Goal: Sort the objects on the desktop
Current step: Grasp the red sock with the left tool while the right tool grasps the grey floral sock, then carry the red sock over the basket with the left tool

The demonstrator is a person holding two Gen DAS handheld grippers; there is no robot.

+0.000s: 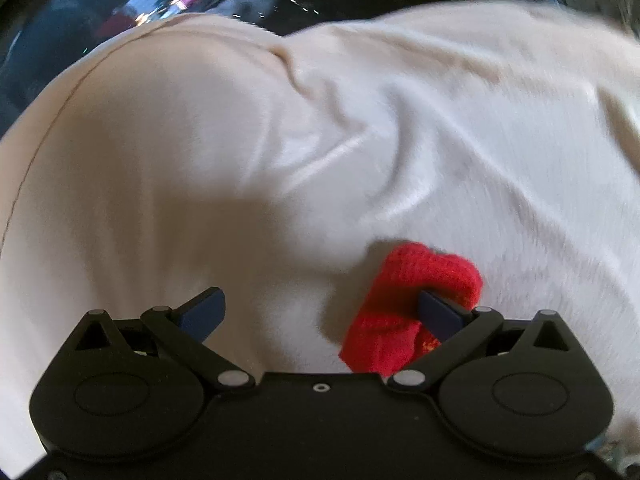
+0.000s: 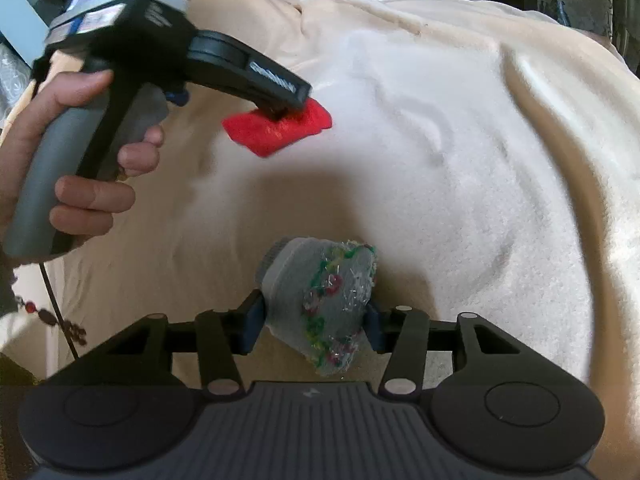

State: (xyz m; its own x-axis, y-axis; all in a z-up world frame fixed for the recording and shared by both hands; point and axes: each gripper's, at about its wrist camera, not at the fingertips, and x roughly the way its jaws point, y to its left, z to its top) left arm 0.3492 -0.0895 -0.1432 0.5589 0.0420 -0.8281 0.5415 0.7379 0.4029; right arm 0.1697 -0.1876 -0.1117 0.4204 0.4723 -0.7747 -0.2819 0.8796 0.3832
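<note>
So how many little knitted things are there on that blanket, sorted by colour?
Red: 1, the small red knitted piece, draped over one finger of the open left gripper.
Grey: 1, the grey knitted piece with green and pink embroidery, pinched between the fingers of the right gripper.
Total: 2, both over the cream fleece blanket.

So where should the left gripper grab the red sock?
Probably across its middle, from above. The red sock lies flat and crumpled on the blanket, hanging over just one finger of the open left gripper. Its bunched folds give the fingers something thick to pinch.
</note>
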